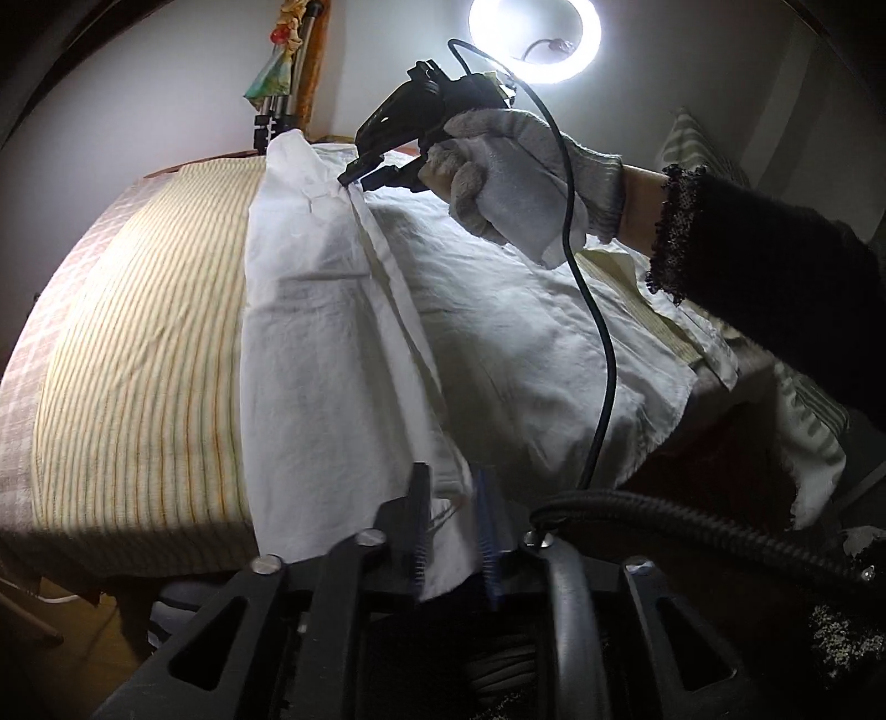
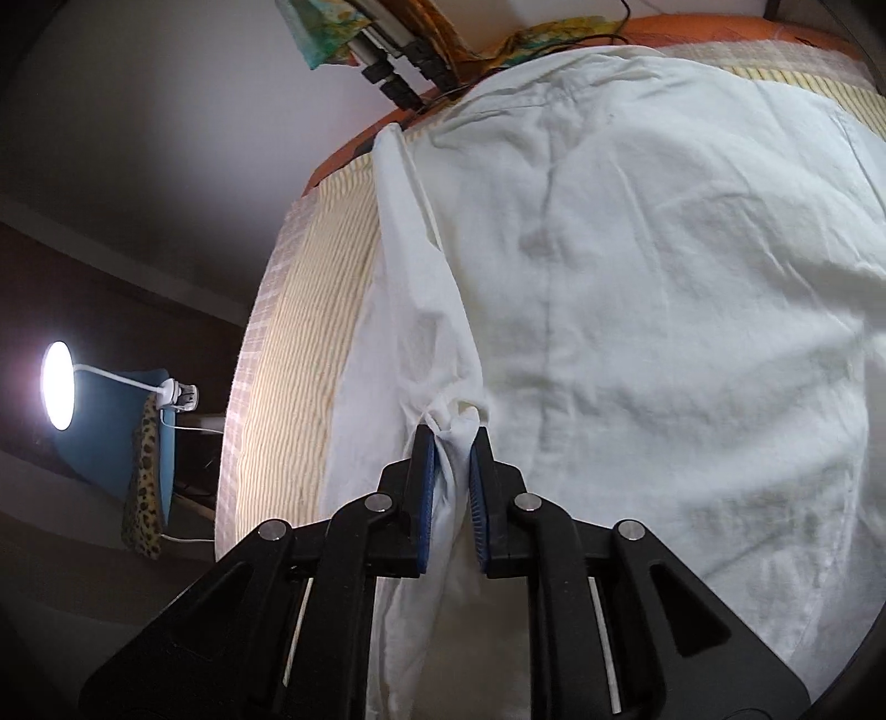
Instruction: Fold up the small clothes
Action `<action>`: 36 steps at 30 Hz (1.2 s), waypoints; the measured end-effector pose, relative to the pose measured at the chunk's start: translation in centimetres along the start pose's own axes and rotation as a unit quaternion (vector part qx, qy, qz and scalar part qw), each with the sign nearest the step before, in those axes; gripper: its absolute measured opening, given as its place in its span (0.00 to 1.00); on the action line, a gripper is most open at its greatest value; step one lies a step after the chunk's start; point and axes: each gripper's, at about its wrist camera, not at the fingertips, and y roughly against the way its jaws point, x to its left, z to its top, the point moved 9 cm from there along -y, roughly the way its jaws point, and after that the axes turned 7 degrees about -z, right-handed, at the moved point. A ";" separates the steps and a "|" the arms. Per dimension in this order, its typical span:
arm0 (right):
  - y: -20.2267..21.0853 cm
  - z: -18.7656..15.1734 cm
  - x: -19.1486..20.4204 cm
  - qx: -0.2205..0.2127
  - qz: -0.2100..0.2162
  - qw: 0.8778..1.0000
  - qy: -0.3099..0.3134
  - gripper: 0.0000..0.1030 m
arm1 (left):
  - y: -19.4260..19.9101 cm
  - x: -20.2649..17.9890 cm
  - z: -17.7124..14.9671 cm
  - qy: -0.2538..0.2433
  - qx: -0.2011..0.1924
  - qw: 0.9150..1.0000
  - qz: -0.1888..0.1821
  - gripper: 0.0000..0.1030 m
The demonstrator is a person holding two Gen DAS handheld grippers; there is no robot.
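Note:
A white garment (image 1: 343, 332) lies spread on a striped yellow-and-white table cover (image 1: 138, 343). My left gripper (image 1: 451, 476) is shut on the garment's near edge, a fold of cloth pinched between its blue pads. My right gripper (image 1: 360, 174), held by a gloved hand (image 1: 515, 177), is shut on the garment's far edge. In the right wrist view the right gripper (image 2: 453, 437) pinches a bunched fold of the white garment (image 2: 664, 277) between its blue pads. A lifted strip of cloth runs between the two grippers.
A ring light (image 1: 534, 36) shines at the back. A tripod with a coloured cloth (image 1: 282, 72) stands behind the table. A black cable (image 1: 603, 332) hangs across the garment. A desk lamp (image 2: 58, 385) and a leopard-print cloth (image 2: 144, 482) stand beside the table.

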 end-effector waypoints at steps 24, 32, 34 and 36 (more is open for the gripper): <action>14.3 -9.2 1.5 -0.111 0.022 0.992 0.063 0.27 | 6.7 5.5 -2.5 0.015 -0.064 0.992 0.103 0.28; 20.5 -14.0 -0.7 -0.181 -0.038 0.981 0.063 0.39 | 9.6 4.8 -0.8 -0.012 -0.113 0.989 0.095 0.34; 21.7 -15.1 -1.6 -0.189 -0.040 0.980 0.049 0.39 | 10.3 4.5 -0.2 -0.015 -0.122 0.989 0.085 0.38; 22.8 -16.0 -2.3 -0.197 -0.043 0.979 0.040 0.39 | 10.5 4.2 0.5 -0.019 -0.127 0.989 0.073 0.40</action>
